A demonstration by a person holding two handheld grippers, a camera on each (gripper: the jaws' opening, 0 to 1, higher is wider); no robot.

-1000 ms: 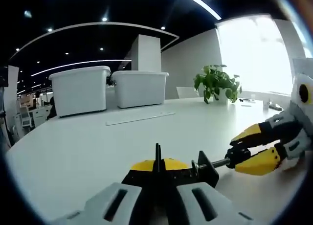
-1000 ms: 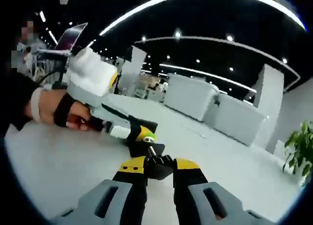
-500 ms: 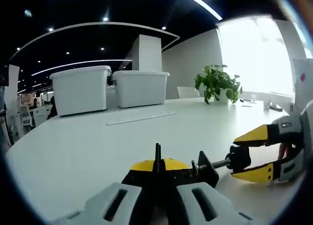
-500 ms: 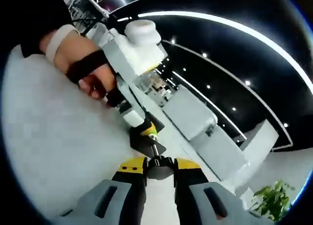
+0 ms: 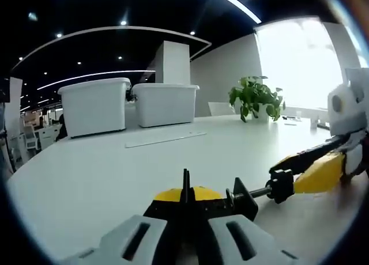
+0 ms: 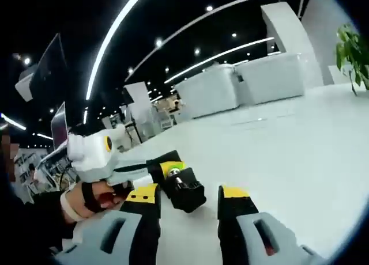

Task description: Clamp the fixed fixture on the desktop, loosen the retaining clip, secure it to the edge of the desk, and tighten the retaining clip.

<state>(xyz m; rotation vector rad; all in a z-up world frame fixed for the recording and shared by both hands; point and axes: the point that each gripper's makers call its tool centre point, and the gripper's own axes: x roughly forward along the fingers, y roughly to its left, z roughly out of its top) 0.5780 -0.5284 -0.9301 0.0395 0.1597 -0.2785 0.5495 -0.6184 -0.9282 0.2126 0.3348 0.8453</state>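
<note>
fixture: black-and-yellow screw clamp (image 5: 199,203) on the white desk (image 5: 104,173), well short of the two white bins (image 5: 95,106)
left gripper (image 5: 184,230): jaws pinched together on the clamp body
right gripper (image 6: 187,210): jaws apart, straddling the clamp's black screw knob (image 6: 185,190) without gripping it
left gripper view: right gripper (image 5: 320,170) at the knob (image 5: 281,185)
plant (image 5: 255,97): far side of desk, beyond the clamp

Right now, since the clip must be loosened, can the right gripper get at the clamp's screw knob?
Probably yes: the right gripper is open, the screw knob sits between its jaws, and nothing blocks the way.
</note>
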